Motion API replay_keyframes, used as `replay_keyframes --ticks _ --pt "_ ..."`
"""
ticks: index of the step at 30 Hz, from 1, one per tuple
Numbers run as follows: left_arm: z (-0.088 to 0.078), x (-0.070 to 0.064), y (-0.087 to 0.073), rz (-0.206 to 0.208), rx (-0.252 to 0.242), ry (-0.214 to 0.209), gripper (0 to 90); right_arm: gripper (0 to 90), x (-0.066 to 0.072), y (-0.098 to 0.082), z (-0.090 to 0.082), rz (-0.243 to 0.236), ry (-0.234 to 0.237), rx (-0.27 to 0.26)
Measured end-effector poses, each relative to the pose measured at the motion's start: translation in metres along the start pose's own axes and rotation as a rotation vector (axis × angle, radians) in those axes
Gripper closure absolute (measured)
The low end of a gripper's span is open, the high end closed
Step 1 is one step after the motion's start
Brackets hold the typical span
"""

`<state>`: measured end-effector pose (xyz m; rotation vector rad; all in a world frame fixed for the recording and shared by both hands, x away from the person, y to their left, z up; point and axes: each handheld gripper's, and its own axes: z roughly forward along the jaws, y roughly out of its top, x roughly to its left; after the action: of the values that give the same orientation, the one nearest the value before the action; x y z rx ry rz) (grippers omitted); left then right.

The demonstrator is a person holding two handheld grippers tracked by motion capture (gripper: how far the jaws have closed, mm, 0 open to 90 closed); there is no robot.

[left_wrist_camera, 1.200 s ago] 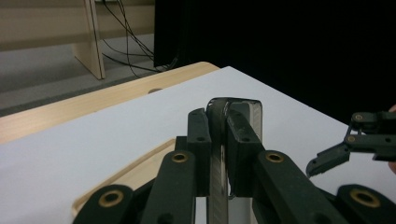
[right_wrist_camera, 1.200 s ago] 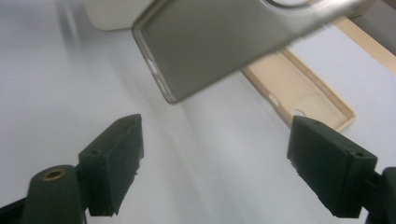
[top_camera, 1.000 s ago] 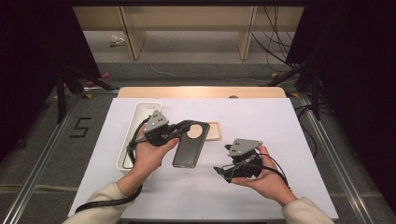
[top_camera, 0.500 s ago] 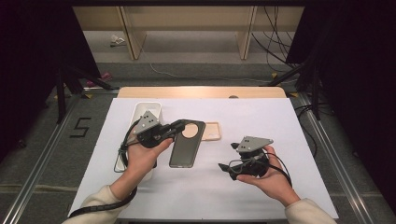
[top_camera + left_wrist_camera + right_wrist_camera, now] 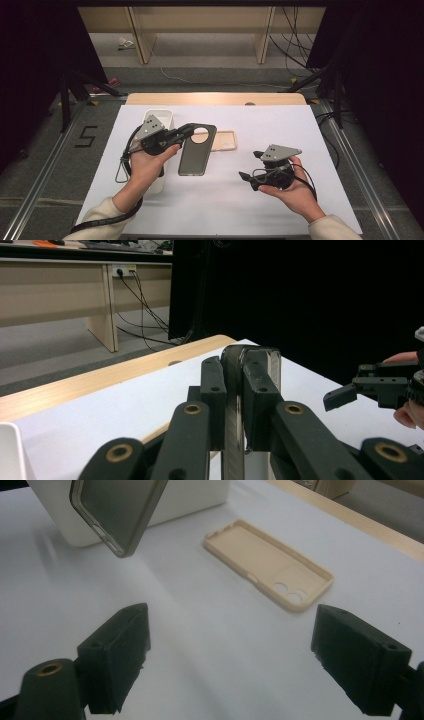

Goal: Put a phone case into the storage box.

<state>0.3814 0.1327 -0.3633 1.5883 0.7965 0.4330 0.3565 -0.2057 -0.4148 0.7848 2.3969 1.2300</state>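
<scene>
Dark phone case held up in the left gripper, right gripper spread and empty

At the left of the counter (image 5: 300, 125) stands a white tray (image 5: 162, 116); just beside it the left gripper (image 5: 186, 131) is clenched on the top edge of the dark phone case (image 5: 194, 155), which hangs tilted above the white surface. Behind the dark case a beige phone case (image 5: 270, 562) lies flat, open side up. Well to the right, the right gripper (image 5: 251, 166) rests in the hand with its jaws wide apart, nothing between them
</scene>
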Motion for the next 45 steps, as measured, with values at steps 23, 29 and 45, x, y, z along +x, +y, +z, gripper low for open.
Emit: replay_keyframes --ticks 23,29,45 --pt "-0.015 0.013 0.016 -0.005 -0.046 0.03 81.3 16.5 -0.003 -0.004 -0.007 0.032 -0.014 -0.016" --pt "-0.021 0.019 0.021 -0.011 -0.063 0.042 81.3 16.5 -0.004 -0.005 -0.009 0.038 -0.018 -0.017" --pt "-0.036 0.034 0.034 -0.027 -0.108 0.069 81.3 16.3 -0.006 -0.008 -0.012 0.053 -0.026 -0.021"
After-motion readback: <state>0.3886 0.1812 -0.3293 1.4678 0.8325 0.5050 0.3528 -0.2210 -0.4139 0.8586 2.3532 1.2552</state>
